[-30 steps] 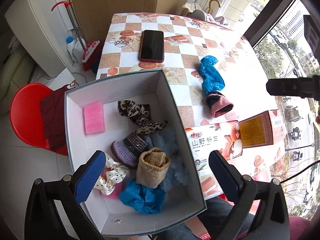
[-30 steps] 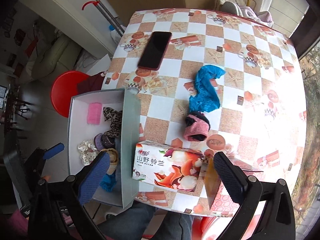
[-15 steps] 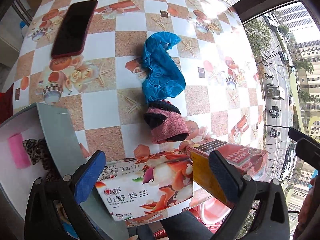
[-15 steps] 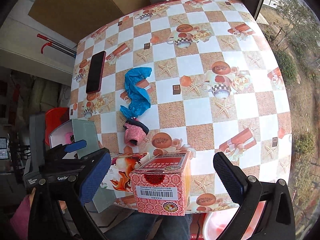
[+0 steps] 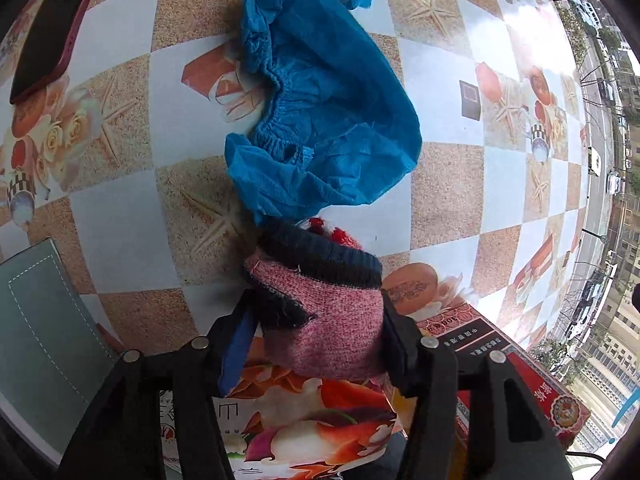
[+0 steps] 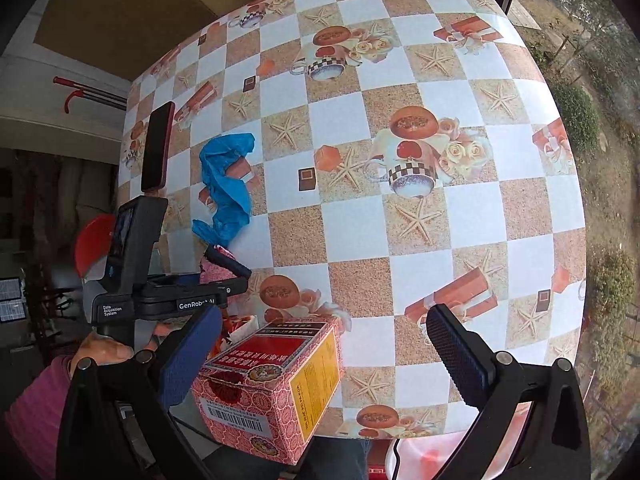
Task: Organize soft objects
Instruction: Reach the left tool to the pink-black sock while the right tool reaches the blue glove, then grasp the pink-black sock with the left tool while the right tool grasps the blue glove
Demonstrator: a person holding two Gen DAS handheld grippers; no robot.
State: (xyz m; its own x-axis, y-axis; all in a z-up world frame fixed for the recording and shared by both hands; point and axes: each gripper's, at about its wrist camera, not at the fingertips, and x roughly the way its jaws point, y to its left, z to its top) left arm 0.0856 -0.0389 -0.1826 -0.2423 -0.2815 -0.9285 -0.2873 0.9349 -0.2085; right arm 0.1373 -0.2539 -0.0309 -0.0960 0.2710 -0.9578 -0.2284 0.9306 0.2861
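A pink knitted hat (image 5: 332,320) with a dark cuff lies on the checked tablecloth, touching a crumpled blue shoe cover (image 5: 320,120) beyond it. My left gripper (image 5: 316,320) points down over the hat. Its jaws are closing with the hat between them, and both pads touch its sides. The right wrist view shows that left gripper's fingers (image 6: 228,262) low at the left, a hand holding it, and the blue shoe cover (image 6: 224,184) behind. My right gripper (image 6: 320,320) stands open above the table's near edge with nothing held.
A red patterned box (image 6: 272,384) stands under my right gripper's left finger. A flowered tissue pack (image 5: 312,432) lies near the table edge. The grey storage box wall (image 5: 40,320) is at the left. A dark phone (image 6: 158,144) lies at the far left of the table.
My left gripper left the storage box, swung over the table and came down on the pink hat, its jaws narrowing around it. My right gripper drifted right across the table.
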